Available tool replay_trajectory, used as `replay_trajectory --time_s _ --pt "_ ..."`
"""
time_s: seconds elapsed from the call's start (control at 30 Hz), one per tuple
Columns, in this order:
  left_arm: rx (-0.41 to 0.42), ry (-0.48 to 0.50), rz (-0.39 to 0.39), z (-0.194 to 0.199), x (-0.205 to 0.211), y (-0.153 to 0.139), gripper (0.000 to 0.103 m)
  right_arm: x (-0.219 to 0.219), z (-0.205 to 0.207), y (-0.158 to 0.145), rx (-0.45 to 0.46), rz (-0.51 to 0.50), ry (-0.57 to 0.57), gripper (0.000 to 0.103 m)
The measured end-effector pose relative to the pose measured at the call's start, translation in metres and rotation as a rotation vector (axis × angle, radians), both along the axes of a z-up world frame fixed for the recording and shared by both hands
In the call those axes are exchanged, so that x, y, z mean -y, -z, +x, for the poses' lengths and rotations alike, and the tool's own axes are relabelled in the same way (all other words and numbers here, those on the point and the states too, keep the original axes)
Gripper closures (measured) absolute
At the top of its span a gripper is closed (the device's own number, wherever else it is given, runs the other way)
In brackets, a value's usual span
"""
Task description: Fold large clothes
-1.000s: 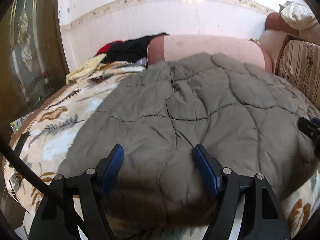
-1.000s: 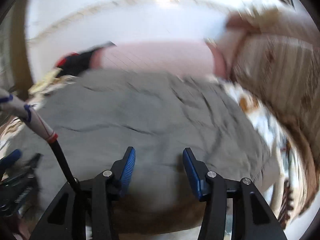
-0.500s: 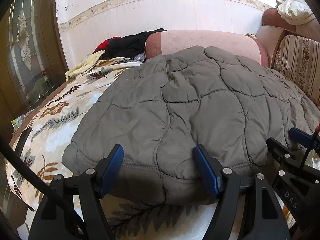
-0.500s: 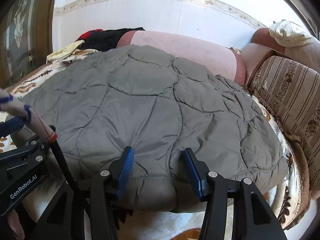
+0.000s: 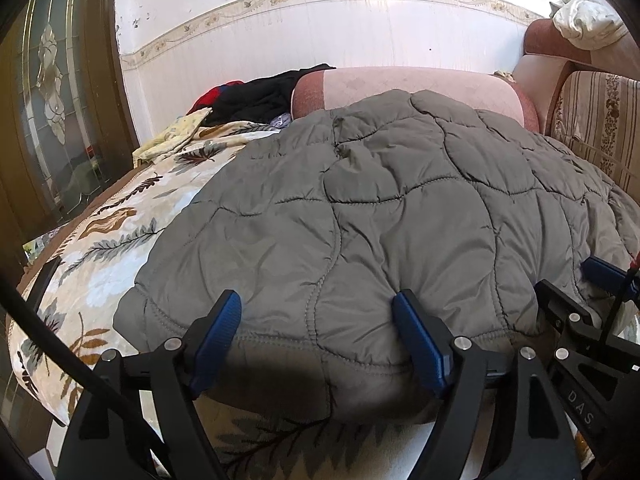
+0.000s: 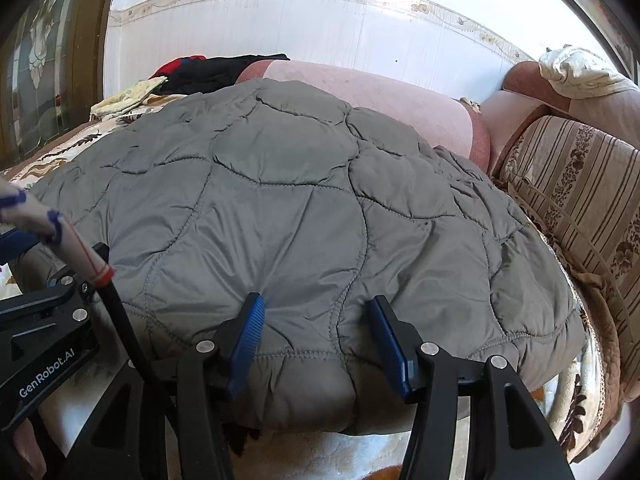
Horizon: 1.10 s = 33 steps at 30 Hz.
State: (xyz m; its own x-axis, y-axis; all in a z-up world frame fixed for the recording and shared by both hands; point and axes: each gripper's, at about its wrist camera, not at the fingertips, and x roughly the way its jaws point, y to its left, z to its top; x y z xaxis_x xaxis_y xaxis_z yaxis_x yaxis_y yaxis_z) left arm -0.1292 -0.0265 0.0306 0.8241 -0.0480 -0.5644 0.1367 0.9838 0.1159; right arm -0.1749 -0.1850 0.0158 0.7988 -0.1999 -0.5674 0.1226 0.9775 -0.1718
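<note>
**Grey quilted jacket spread on the bed, both grippers spread at its near hem**

A grey padded jacket (image 5: 400, 208) lies across the bed (image 5: 100, 264), its smooth, puffy fabric stitched into rounded, wavy panels. The near hem is a thick rolled edge with a stitched seam, bulging toward both cameras at 6 o'clock. Under it lies a soft bedspread printed with brown and grey leaves on white.

The left gripper (image 5: 320, 336) stands with its blue ribbed fingers wide apart, holding nothing, one at either side of the hem's middle bulge. The right gripper (image 6: 316, 336) is likewise spread and empty-handed over the hem farther along; in the left view it shows at 3 o'clock, just beside the jacket's edge.

At 12 o'clock a long pink bolster (image 5: 420, 88) lies against the jacket's far edge, with dark and red clothes (image 5: 256, 96) heaped at 11 o'clock. A striped, flower-patterned sofa back (image 6: 580, 184) runs along the 3 o'clock side, close against the jacket. Bare bedspread shows at 9 o'clock in the left view and in a narrow strip below the hem.
</note>
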Motion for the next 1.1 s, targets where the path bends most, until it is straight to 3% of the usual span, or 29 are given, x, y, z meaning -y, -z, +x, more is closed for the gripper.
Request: replay_trajectory --time_s 0.2,0.43,0.6,0.9,1.1 --pt "0.008 0.005 -0.01 0.001 -0.002 0.0 0.024 0.001 -0.004 -0.004 0.016 0.007 0.0 0.043" --pt "0.005 0.007 -0.023 0.002 -0.005 -0.001 0.023 0.024 -0.022 -0.024 0.107 0.108 0.073 0.042" --pt "-0.008 0.005 -0.034 0.005 -0.005 -0.003 0.022 0.032 -0.007 -0.01 0.025 0.142 0.093 0.039" --pt "-0.053 -0.002 -0.06 0.01 -0.007 -0.007 0.022 0.025 -0.005 -0.004 0.015 0.107 0.097 0.037" --pt "-0.036 -0.007 -0.072 0.0 -0.013 -0.013 0.022 0.02 -0.013 -0.011 0.033 0.108 0.094 0.034"
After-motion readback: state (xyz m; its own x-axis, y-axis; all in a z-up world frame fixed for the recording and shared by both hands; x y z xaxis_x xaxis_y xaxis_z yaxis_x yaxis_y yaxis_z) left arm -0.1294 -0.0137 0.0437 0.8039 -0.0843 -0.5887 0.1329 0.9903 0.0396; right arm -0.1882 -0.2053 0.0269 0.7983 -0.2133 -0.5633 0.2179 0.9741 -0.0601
